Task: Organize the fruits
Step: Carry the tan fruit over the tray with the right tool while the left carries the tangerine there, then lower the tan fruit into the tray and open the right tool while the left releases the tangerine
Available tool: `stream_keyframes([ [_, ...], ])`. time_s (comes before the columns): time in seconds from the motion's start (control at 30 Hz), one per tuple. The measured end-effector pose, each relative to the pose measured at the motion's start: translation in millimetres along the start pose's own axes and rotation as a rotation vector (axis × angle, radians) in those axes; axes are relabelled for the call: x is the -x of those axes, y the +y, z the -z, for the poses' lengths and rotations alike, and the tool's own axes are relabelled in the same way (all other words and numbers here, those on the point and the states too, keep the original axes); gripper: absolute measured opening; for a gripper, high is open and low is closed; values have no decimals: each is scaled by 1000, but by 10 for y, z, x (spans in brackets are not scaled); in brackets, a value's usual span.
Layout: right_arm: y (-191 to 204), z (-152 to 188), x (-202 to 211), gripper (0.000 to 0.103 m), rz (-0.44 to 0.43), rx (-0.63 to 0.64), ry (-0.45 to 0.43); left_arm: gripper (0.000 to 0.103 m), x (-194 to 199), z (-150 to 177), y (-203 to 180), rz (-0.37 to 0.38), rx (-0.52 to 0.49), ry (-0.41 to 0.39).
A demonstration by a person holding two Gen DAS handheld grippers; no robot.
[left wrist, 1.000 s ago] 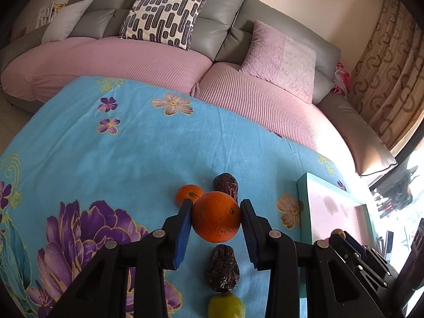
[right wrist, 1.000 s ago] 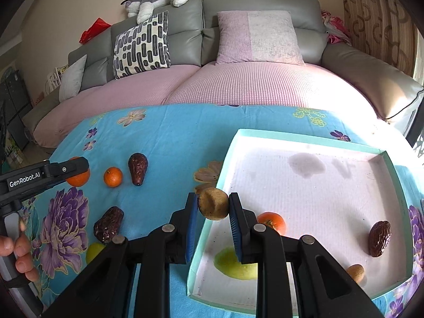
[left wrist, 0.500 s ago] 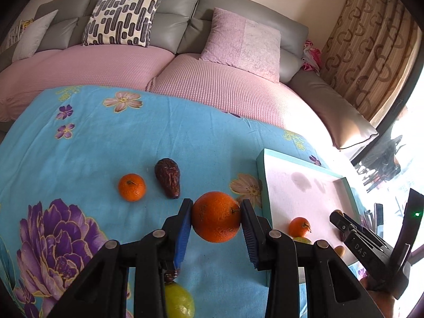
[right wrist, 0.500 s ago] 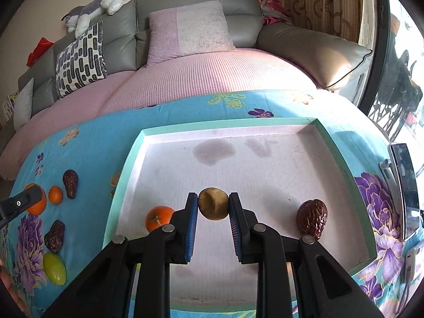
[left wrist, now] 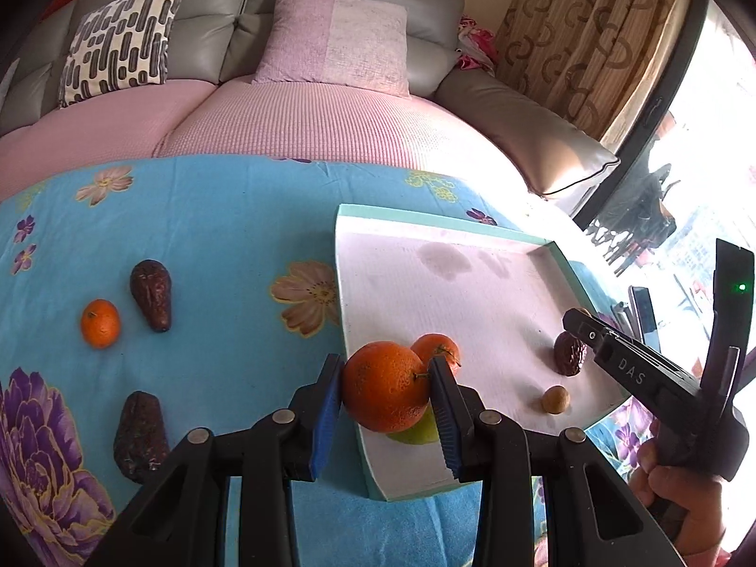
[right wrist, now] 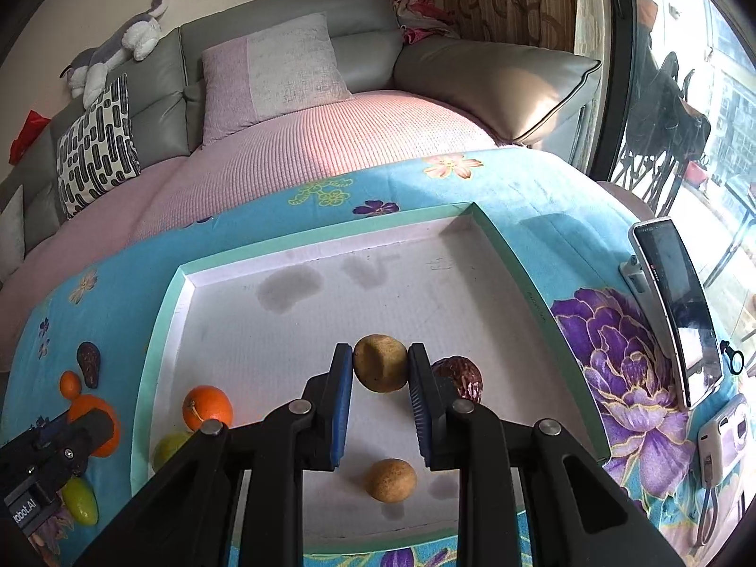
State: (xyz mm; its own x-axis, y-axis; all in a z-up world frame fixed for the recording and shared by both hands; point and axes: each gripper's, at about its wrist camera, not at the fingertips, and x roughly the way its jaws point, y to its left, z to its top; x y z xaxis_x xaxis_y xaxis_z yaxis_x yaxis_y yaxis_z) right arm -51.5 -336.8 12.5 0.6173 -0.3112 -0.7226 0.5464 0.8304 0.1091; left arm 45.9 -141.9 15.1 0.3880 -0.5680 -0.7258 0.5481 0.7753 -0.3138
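Loose fruit on the cloth: a small mandarin (left wrist: 99, 323) and a dark wrinkled fruit (left wrist: 151, 294) lie side by side at the far left, a second dark fruit (left wrist: 141, 435) nearer you; both dark ones have their long axis running roughly away from you, the farther one broad end far, narrow tip towards you.
Left gripper (left wrist: 385, 390): your fingers are clamped on the large orange (left wrist: 385, 385), its stem against the right finger; it hangs over the near-left edge of the tray (left wrist: 439, 224).
Risk, left: the orange is round and held only at its sides, and a smaller orange (left wrist: 437, 347) and a green fruit (left wrist: 418, 432) sit right under it. Let go there and it likely strikes them or rolls over the rim onto the worktop cloth.
Right gripper (right wrist: 380, 371): your fingers are clamped on a tan round fruit (right wrist: 380, 363) above the tray floor.
Risk, right: a dark wrinkled fruit (right wrist: 460, 376) sits just beside the right finger and another tan fruit (right wrist: 391, 480) lies below; lowering straight down may knock either one.
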Motion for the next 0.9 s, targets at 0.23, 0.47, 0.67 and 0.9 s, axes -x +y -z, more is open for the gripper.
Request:
stream_keyframes([
  [0.23,16,-26,-29,25,-31,29,-41,39,-222,-43,-160,-12,-71,-47],
  [0.47,27,-32,-139,25,-49,40,-35,39,-343,-96,-197,-18,-108,-111],
  [0.67,3,-23,-253,25,-56,37,-8,39,-489,-124,-190,-47,-119,-112],
  [0.9,27,6,-326,25,-51,56,18,39,-650,-114,-176,-60,-117,-71],
])
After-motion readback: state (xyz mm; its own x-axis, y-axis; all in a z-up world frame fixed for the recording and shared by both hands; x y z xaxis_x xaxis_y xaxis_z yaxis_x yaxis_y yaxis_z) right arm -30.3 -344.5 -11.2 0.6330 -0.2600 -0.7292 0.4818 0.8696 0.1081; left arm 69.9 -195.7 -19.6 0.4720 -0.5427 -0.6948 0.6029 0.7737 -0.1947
